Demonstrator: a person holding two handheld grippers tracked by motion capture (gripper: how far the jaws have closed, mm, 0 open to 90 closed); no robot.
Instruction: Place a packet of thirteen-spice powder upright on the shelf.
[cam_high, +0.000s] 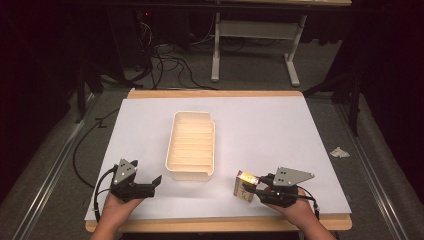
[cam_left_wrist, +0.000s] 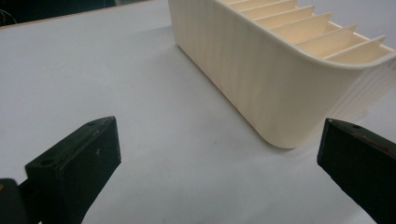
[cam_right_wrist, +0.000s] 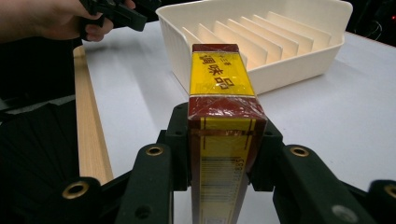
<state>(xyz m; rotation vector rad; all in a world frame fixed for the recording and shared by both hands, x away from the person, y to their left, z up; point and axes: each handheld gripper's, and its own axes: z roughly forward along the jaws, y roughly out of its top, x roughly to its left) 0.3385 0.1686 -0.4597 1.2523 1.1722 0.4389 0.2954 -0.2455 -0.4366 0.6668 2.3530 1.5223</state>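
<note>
A cream slotted tray with several dividers lies in the middle of the white table cover; its ribbed wall fills the upper right of the left gripper view. My right gripper is shut on a yellow and dark red box, held near the front right of the tray. In the right gripper view the box sits squeezed between both jaws, pointing at the tray. My left gripper stands open by the tray's front left corner, its fingers wide apart with nothing between them.
The white cover lies on a wooden table with its edge showing. A crumpled scrap of paper lies on the floor at the right. Cables and a desk frame stand beyond the table.
</note>
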